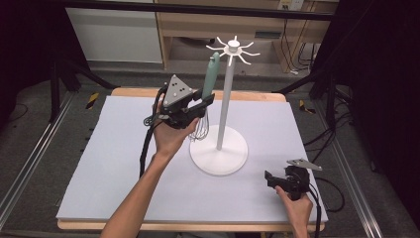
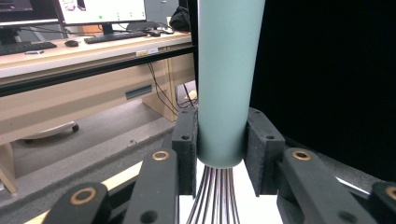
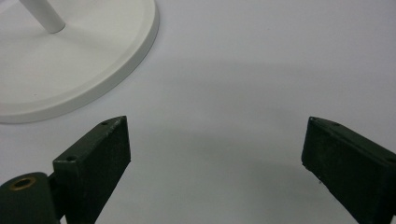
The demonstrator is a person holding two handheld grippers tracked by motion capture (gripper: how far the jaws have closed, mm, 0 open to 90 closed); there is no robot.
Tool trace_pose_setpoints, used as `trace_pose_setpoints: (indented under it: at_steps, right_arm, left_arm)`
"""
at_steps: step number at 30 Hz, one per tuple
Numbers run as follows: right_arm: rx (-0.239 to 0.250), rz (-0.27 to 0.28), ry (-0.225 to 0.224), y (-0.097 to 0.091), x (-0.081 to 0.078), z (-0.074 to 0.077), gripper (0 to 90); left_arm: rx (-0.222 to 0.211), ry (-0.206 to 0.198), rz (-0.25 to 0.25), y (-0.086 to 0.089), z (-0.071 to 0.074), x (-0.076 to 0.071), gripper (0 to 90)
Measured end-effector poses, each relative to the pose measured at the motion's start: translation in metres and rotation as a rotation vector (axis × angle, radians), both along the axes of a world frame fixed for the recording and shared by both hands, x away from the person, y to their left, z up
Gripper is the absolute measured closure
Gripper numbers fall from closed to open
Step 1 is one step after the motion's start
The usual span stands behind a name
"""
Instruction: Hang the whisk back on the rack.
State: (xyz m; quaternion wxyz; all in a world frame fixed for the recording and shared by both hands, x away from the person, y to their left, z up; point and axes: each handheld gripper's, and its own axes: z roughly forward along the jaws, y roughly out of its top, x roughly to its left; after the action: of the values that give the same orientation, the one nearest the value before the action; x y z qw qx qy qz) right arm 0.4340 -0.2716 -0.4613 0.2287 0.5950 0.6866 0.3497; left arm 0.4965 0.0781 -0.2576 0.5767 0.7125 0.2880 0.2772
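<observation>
pale grey table mat (image 1: 124, 173), white metal hook stand (image 1: 219, 156), left gripper (image 1: 205, 100) clamping upright teal-handled wire whisk (image 1: 210, 79) beside the stand, right gripper (image 1: 270, 179) gaping wide, holding nothing

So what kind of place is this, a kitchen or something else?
Probably a lab or office set up for recording, not a kitchen: a light grey mat on a wooden table ringed by black metal frame rails, and a desk with computer monitors and a black keyboard behind.

A wooden desk (image 2: 70, 56) stands beyond the table, bearing a monitor (image 2: 100, 10) and keyboard (image 2: 114, 36); grey floor (image 2: 102, 126) lies beneath it.
</observation>
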Motion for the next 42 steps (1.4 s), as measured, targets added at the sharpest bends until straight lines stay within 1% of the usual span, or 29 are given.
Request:
trace_pose_setpoints:
  at_steps: [4, 8, 15, 16, 17, 20, 24, 25, 29, 32, 42]
  right_arm:
    - [0.001, 0.001, 0.000, 0.000, 0.000, 0.000, 8.4]
    - [0.000, 0.001, 0.000, 0.000, 0.000, 0.000, 8.4]
    - [-0.002, 0.000, 0.000, 0.000, 0.000, 0.000, 8.4]
    - [-0.005, 0.004, -0.002, 0.000, 0.001, 0.000, 8.4]
    - [-0.005, 0.004, -0.002, 0.000, 0.001, 0.000, 8.4]
    - [0.002, -0.004, 0.001, 0.000, 0.000, 0.000, 8.4]
    - [0.000, -0.005, 0.002, 0.000, 0.000, 0.000, 8.4]
    - [-0.005, -0.002, -0.001, 0.000, 0.000, 0.000, 8.4]
    - [-0.006, -0.002, -0.001, 0.000, 0.000, 0.000, 8.4]
    - [-0.001, -0.008, 0.004, 0.000, 0.000, 0.000, 8.3]
    - [-0.010, -0.002, 0.000, 0.000, 0.000, -0.001, 8.3]
  left_arm:
    - [-0.007, -0.006, 0.002, 0.001, 0.002, -0.001, 64.9]
    - [-0.001, -0.014, 0.000, 0.002, 0.004, -0.003, 63.4]
    - [0.011, -0.001, -0.017, 0.004, 0.004, -0.008, 58.0]
    - [0.019, 0.003, -0.023, 0.005, 0.003, -0.009, 55.6]
    - [0.023, 0.004, -0.023, 0.005, 0.003, -0.010, 55.6]
    - [0.030, 0.005, -0.023, 0.009, 0.001, -0.013, 52.7]
    - [0.033, 0.017, -0.025, 0.015, -0.003, -0.017, 49.4]
    - [0.038, 0.019, -0.026, 0.018, -0.005, -0.018, 47.7]
    - [0.047, 0.030, -0.024, 0.025, -0.014, -0.022, 46.3]
    - [0.036, 0.051, -0.031, 0.032, -0.022, -0.024, 45.1]
    - [0.054, 0.087, 0.006, 0.053, -0.049, -0.028, 41.8]
